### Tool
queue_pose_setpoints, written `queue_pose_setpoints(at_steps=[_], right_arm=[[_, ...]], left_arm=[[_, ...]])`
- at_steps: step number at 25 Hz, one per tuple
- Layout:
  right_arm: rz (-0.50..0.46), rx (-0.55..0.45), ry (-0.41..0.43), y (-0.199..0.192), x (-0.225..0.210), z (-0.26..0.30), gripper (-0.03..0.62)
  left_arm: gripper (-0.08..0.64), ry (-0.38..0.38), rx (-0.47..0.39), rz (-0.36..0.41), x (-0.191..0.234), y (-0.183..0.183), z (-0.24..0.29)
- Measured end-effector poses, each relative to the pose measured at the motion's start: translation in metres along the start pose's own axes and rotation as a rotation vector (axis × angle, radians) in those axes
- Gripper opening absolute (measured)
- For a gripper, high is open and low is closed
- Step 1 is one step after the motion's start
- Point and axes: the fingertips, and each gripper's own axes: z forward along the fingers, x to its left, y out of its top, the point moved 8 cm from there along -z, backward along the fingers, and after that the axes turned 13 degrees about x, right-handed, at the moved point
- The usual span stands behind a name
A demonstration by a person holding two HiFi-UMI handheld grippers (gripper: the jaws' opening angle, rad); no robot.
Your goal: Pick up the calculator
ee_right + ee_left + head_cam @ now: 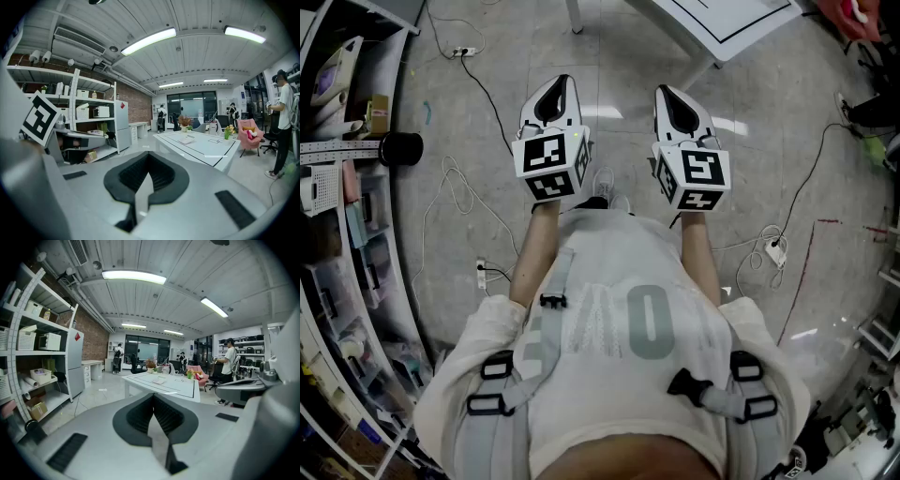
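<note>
White worktop stands well ahead of both tongs, across the grey floor. The calculator lies on it, small and pale at this range. Left tongs and right tongs are both closed tight and empty, side by side.

White table — calculator lying on it; grey floor carries a power strip

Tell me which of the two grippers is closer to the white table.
The right gripper: in the head view its tip lies just under the near corner of the table, while the left gripper is farther off to the side.
</note>
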Motion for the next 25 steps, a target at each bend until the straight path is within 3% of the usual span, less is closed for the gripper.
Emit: queue_pose_setpoints(at_steps=[12, 25], right_arm=[[0.024, 0.018, 0.007, 0.003, -0.018, 0.025, 0.006], [0.020, 0.031, -0.008, 0.017, -0.006, 0.069, 0.006]], left_arm=[[0.020, -0.024, 0.019, -0.003, 0.001, 0.005, 0.031], [0.020, -0.063, -0.007, -0.018, 0.045, 0.019, 0.067]])
